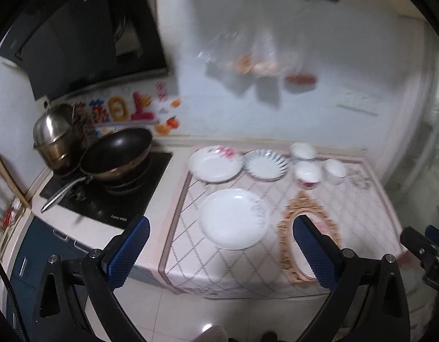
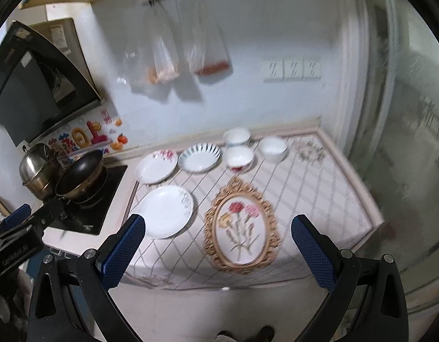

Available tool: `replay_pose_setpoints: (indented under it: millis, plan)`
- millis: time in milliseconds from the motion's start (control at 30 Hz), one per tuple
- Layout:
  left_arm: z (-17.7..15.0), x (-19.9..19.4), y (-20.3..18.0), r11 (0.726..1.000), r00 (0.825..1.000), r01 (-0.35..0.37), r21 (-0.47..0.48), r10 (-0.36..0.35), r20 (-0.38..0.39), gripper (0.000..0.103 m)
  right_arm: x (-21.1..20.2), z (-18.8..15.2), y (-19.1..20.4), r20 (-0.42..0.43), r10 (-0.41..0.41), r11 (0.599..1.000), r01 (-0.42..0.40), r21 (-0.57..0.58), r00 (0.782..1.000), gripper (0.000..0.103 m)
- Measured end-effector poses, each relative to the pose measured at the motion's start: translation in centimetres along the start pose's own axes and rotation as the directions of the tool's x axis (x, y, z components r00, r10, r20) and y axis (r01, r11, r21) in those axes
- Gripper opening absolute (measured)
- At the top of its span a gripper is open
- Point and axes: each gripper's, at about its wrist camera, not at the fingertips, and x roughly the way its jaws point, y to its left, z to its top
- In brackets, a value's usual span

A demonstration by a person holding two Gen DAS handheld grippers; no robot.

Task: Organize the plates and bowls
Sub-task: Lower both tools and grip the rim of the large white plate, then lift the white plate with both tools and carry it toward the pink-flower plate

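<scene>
Three plates lie on a checked cloth on the counter [image 1: 347, 222]: a plain white plate [image 1: 234, 218] in front, a pink-flowered plate [image 1: 216, 163] behind it, and a blue-striped plate [image 1: 266, 164] to its right. Three white bowls [image 1: 307, 172] stand in a cluster at the back right. The same plates [image 2: 164, 211] and bowls [image 2: 238, 157] show in the right wrist view. My left gripper [image 1: 219, 252] is open and empty, held in front of the counter edge. My right gripper [image 2: 218, 249] is open and empty, also off the counter.
A black wok [image 1: 116, 154] and a steel pot [image 1: 55, 134] sit on the hob at the left. An oval gold-framed flower picture [image 2: 242, 228] lies on the cloth. Plastic bags [image 2: 173, 57] hang from a wall rail. A glass door [image 2: 404, 142] stands at the right.
</scene>
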Motion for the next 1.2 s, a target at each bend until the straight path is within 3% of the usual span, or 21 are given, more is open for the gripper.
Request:
replay_pose_setpoints:
  millis: [133,267,400,500,567,667,800,900,1000,1200]
  plan:
    - [0.3,6.9,1.7,0.999,0.996,-0.041,-0.027,0.039,-0.085,0.103,7.5,0.8,0.4,-0.096,0.043,0.999,-0.044,-0.008,0.994,0.103]
    - [0.1,13.7,2.9,0.997,0.982,-0.056,-0.055,0.045,-0.185,0.099,16.7,1.1,0.3,-0.208,0.159,0.987,-0.156,0.027,0.965,0.103]
    - [-0.5,20.9,4.0,0.994,0.953,-0.065,-0.09,0.035,-0.302,0.089,27.2,1.2,1.1,-0.337,0.273,0.961,-0.271,0.054,0.901,0.098]
    - [-1.3,26.0,5.0,0.989,0.923,-0.061,-0.135,0.005,-0.385,0.084,34.3,0.7,2.0,-0.441,0.325,0.943,-0.32,0.089,0.837,0.085]
    - [-2.1,29.2,5.6,0.986,0.896,-0.051,-0.158,-0.025,-0.443,0.075,38.8,0.4,2.4,-0.491,0.346,0.936,-0.334,0.115,0.8,0.077]
    - [-3.4,33.1,6.0,0.983,0.852,-0.05,-0.175,-0.049,-0.521,0.064,43.3,0.0,2.7,-0.527,0.381,0.923,-0.349,0.164,0.76,0.066]
    - [-4.5,36.4,6.6,0.979,0.818,-0.03,-0.202,-0.092,-0.568,0.048,47.7,-0.1,2.9,-0.542,0.434,0.9,-0.373,0.225,0.72,0.046]
    - [-4.9,37.3,7.0,0.971,0.808,-0.004,-0.237,-0.137,-0.574,0.035,50.3,-0.2,3.7,-0.569,0.452,0.892,-0.372,0.258,0.687,0.025]
    - [-5.0,37.4,7.4,0.97,0.814,-0.013,-0.242,-0.13,-0.566,0.03,51.9,-0.7,4.2,-0.587,0.447,0.894,-0.368,0.257,0.675,0.015]
    - [-4.9,37.1,7.5,0.967,0.824,-0.02,-0.253,-0.128,-0.553,0.026,51.8,-0.9,4.6,-0.583,0.444,0.894,-0.383,0.234,0.68,0.013]
